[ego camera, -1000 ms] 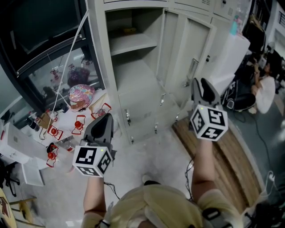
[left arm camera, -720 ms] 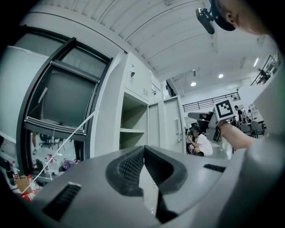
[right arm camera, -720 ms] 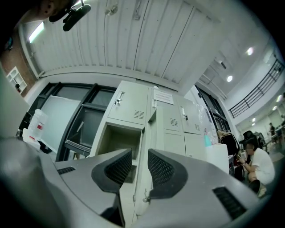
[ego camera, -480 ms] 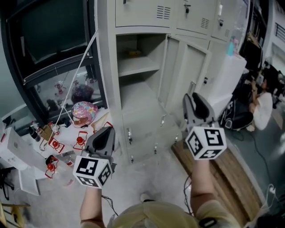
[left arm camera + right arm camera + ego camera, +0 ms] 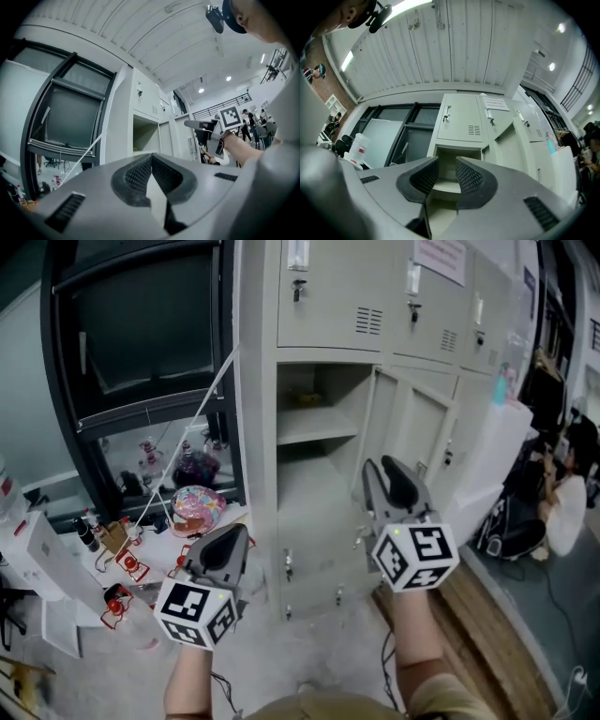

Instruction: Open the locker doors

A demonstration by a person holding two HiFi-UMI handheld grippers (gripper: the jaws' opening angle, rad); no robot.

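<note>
The grey locker bank [image 5: 258, 381] fills the middle of the head view. Its upper doors [image 5: 333, 296] are closed, each with a small handle [image 5: 298, 287]. Below them one compartment [image 5: 314, 427] stands open with a shelf inside, and its door [image 5: 417, 451] is swung out to the right. My right gripper [image 5: 380, 470] is raised in front of that open door, open, nothing between its jaws; its own view looks at the open compartment [image 5: 457, 161] and closed upper door [image 5: 461, 123]. My left gripper [image 5: 234, 535] hovers lower left, shut and empty [image 5: 151, 157].
Left of the lockers is a dark window frame [image 5: 141, 399] with a taut white cord [image 5: 187, 432]. Below lie a pink patterned bag [image 5: 195, 507], red clips [image 5: 131, 566] and a white box [image 5: 37, 559]. A wooden board [image 5: 487, 634] and a seated person [image 5: 567, 512] are at right.
Both grippers have risen, and the right one has moved left toward the open compartment. The head view has tilted up, bringing the closed upper doors into sight.
</note>
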